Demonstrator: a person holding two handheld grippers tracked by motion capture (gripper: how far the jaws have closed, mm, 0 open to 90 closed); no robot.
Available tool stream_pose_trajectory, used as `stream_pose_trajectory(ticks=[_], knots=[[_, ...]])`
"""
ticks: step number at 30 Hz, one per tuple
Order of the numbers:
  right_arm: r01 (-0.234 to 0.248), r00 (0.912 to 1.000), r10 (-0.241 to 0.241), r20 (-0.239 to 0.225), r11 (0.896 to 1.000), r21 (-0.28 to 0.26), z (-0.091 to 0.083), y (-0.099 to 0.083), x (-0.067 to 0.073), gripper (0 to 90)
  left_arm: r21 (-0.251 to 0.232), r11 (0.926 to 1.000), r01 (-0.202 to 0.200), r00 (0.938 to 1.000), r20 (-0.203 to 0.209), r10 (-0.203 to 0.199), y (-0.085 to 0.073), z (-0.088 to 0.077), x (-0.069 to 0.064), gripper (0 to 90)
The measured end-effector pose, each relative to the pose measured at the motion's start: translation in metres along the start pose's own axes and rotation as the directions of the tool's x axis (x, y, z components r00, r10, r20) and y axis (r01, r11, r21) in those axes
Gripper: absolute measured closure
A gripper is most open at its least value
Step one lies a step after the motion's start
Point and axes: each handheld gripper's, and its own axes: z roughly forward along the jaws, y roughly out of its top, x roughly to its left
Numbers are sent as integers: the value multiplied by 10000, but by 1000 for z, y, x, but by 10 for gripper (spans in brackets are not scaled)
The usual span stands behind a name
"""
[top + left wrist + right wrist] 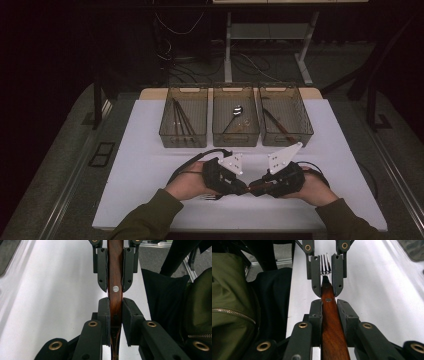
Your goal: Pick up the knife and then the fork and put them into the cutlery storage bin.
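At the counter's (150, 165) near edge, a wooden-handled fork (329, 315) is gripped by both the left claw (239, 186) and right claw (254, 190); sorted cutlery already lies in the three bins (236, 131) beyond, where the fork is judged bound.

Fork (327, 302) spans between left gripper (239, 187) and right gripper (254, 190), before three bins (236, 134).

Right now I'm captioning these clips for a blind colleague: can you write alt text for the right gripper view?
A wooden-handled fork lies lengthwise between two facing hand-held grippers: the right hand-held gripper clamps its handle from below, the left hand-held gripper grips it near the tines. White table to the right, olive sleeve to the left.
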Motion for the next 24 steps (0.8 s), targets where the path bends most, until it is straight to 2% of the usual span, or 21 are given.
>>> stream_pose_trajectory(ticks=[3,5,7,8,11,14,15,16,17,19,22,24], knots=[[6,10000,-6,19,10000,-11,0,0,1,755,-44,9999,-95,10000,-26,95,0,-1,0,770],[-30,10000,30,23,10000,-41,-1,0,1,755,-250,9997,-52,10000,32,53,-2,-1,1,768],[-151,9999,152,40,9999,-75,-2,0,0,755,-361,9993,-65,9998,-168,59,-5,-1,1,741],[-172,9998,173,137,9998,-60,-3,-1,0,755,-372,9993,26,9997,-238,-35,-7,-1,1,671],[-319,9989,323,353,9994,-118,-8,-4,-4,756,-763,9967,261,9975,-635,-310,-17,-4,2,545],[-668,9960,683,572,9974,-288,-14,-9,-5,756,-1309,9887,724,9924,-896,-845,-31,-10,1,467],[-573,9958,592,698,9979,-289,-15,-11,-7,756,-1411,9866,821,9899,-1037,-972,-35,-13,2,441],[-840,9940,861,674,9959,-338,-17,-12,-6,756,-1527,9833,986,9870,-1113,-1162,-40,-16,2,425],[-892,9928,918,763,9953,-375,-19,-13,-7,756,-1635,9811,1037,9839,-1275,-1252,-44,-20,2,412],[-1108,9893,1148,895,9927,-479,-22,-15,-7,756,-2106,9680,1362,9732,-1543,-1705,-55,-28,2,377],[-1327,9827,1392,1219,9893,-603,-29,-18,-8,756,-2752,9438,1832,9509,-1941,-2412,-73,-39,0,342],[-1533,9768,1613,1409,9860,-659,-32,-20,-10,756,-2928,9332,2084,9355,-2186,-2775,-84,-43,-1,316]])
